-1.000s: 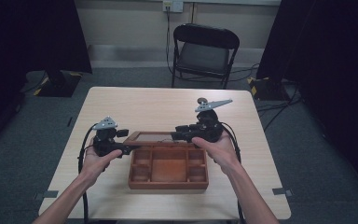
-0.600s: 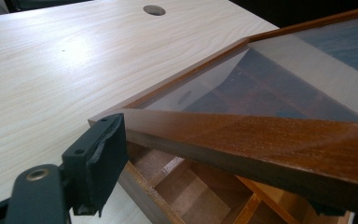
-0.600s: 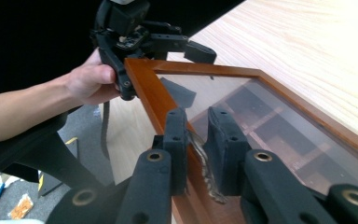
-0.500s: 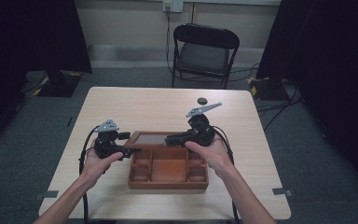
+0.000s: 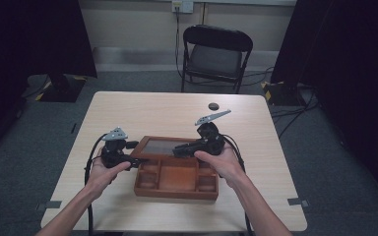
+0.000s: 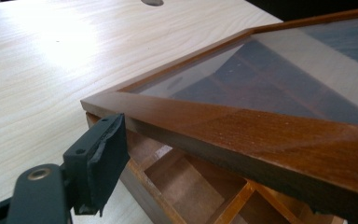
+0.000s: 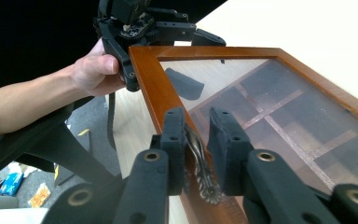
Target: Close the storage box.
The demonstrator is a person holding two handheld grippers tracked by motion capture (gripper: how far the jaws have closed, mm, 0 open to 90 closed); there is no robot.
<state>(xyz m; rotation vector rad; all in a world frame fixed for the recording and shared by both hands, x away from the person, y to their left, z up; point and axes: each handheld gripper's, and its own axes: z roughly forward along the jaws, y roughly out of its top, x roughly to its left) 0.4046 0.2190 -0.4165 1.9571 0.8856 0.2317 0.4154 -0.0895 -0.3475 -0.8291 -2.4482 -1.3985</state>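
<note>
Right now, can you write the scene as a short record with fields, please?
surface: light wooden table
main item: brown wooden box with open compartments
lid: glass-paned lid, raised partway, tilted
right gripper: fingers around the small metal handle on the lid frame
left gripper: at the lid's left corner; grip cannot be told
other item: small dark round thing on the table, apart from the box
background: black folding chair

soft overhead light falls on the pale table [image 5: 142, 110], while the room's edges sink into dark. glare whitens the tabletop in the left gripper view; near jaws blur.
</note>
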